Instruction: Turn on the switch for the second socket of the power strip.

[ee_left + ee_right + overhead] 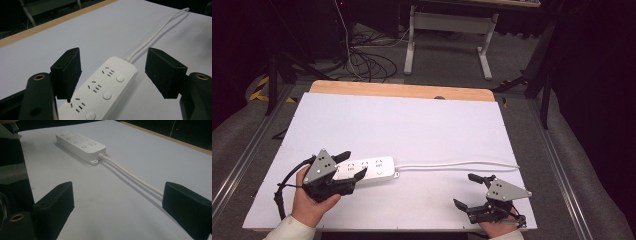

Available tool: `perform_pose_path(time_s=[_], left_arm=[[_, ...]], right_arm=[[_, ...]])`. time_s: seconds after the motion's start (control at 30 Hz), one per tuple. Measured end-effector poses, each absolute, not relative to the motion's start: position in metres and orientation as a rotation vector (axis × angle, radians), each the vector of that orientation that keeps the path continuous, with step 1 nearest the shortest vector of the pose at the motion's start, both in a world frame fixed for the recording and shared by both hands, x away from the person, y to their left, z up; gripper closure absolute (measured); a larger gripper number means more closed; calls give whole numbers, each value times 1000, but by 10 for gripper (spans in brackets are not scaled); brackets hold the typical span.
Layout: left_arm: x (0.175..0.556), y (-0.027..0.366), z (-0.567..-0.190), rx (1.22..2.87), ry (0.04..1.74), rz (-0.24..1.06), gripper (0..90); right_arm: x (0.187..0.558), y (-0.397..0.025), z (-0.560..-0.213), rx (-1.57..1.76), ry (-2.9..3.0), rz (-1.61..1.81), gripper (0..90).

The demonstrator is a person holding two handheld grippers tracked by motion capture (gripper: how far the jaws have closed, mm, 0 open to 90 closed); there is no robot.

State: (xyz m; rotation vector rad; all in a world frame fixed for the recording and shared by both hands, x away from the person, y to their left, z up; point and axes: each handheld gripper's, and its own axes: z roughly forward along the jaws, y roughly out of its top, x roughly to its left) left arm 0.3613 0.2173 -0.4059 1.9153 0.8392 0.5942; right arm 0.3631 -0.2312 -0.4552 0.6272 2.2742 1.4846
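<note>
Left tongs [348,164] seemingly astride power strip [372,168]

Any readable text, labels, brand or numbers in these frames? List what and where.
None readable.
Power strip: sockets and round buttons, no legible print; faint marks beside the buttons in the right gripper view are too blurred to read.
Left gripper and right gripper: no markings.
White table sheet: blank.

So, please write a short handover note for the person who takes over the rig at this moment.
Left gripper: open, jaws on either side of the near end of the white power strip, not closed on it.
Right gripper: open, holds nothing, low over the white sheet, near the cord.
The strip lies flat at front left; its cord runs right, off the table edge.
Done: left gripper is positioned.
Left: probably close on the strip; right may take the cord.
</note>
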Motion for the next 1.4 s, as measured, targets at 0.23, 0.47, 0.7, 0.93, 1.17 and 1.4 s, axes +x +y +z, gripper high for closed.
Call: perform_pose_path(time_s=[0.23,0.47,0.7,0.93,1.17,1.4], left_arm=[[369,208,-406,1924,828,588,300],[373,201,-408,1955,824,591,321],[378,204,-410,1985,781,459,554],[382,204,-410,1981,831,488,736],[388,206,-412,1997,881,488,895],[396,205,-417,2038,904,445,898]], right_arm=[[363,-231,-455,624,2275,1485,108],[363,-232,-456,620,2279,1486,108],[363,-231,-456,616,2282,1486,110],[363,-231,-456,615,2281,1488,113],[363,-231,-456,609,2283,1487,115],[362,-231,-455,605,2278,1488,116]])
